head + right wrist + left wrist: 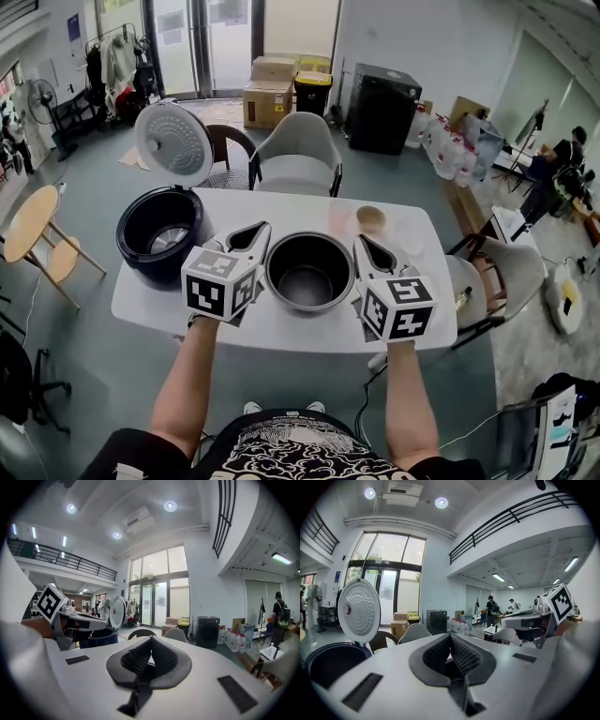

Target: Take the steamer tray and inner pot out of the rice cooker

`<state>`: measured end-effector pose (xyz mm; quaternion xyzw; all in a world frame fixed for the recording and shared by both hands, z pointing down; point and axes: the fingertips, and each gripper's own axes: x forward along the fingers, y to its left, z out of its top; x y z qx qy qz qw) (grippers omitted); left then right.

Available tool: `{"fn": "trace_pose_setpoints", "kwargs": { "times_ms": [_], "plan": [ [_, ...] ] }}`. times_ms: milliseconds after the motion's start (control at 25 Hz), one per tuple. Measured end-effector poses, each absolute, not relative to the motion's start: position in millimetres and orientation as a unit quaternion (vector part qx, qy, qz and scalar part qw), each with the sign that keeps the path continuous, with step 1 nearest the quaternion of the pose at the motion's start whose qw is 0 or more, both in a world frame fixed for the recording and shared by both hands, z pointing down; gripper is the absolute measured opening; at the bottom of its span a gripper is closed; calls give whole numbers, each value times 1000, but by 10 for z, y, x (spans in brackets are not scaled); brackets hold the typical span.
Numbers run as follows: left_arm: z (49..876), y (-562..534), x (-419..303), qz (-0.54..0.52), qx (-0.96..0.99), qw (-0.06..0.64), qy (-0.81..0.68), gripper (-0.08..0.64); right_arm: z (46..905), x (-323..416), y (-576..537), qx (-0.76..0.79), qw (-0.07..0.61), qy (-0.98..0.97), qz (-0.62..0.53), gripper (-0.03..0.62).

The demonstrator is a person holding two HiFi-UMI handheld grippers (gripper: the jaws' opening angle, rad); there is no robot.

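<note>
The dark metal inner pot (309,272) stands upright on the white table (281,333), outside the cooker. The dark rice cooker (159,234) sits at the table's left end with its round lid (173,142) raised; the lid (358,611) also shows in the left gripper view. My left gripper (265,228) hovers beside the pot's left rim, and my right gripper (360,241) beside its right rim. Both are shut with nothing between the pads (450,637) (151,639). A pale translucent piece (339,220) lies behind the pot; I cannot tell whether it is the steamer tray.
A small tan bowl (371,218) sits on the table's far side. A grey chair (298,155) stands behind the table and another chair (497,272) at its right end. A round wooden side table (28,225) stands on the left.
</note>
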<state>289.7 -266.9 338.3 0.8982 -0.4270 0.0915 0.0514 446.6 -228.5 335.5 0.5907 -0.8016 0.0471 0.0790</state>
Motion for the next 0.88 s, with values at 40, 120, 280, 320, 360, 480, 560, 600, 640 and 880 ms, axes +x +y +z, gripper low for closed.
{"fn": "trace_pose_setpoints", "kwargs": {
  "times_ms": [40,120,280,320,360,480,560,600,640,880],
  "plan": [
    [3386,-2672,2877,93,897,49,-429,14,3358,4469,-2286,593,80,-800,46,12],
    [3408,-2679,2821,94,894,49,-436,14,3379,4479,-2290,596,80,-798,47,12],
    [3506,-2676,2702,94,889,59,-444,13,3456,4464,-2290,598,80,-796,50,12],
    [3528,-2676,2690,96,889,60,-444,14,3472,4457,-2292,598,80,-796,51,12],
    [3545,-2677,2685,97,889,60,-444,13,3484,4450,-2295,597,80,-797,51,12],
    [3555,-2687,2690,100,890,55,-442,12,3483,4444,-2298,597,78,-797,50,12],
    [3562,-2693,2686,103,889,52,-442,12,3470,4451,-2293,598,76,-796,49,12],
    [3565,-2694,2680,103,889,53,-443,13,3465,4456,-2292,599,76,-796,49,12],
    [3562,-2695,2672,101,888,55,-444,13,3460,4460,-2291,599,77,-796,49,12],
    [3595,-2704,2600,100,886,62,-449,12,3475,4407,-2278,598,80,-796,44,12]
  ]
}}
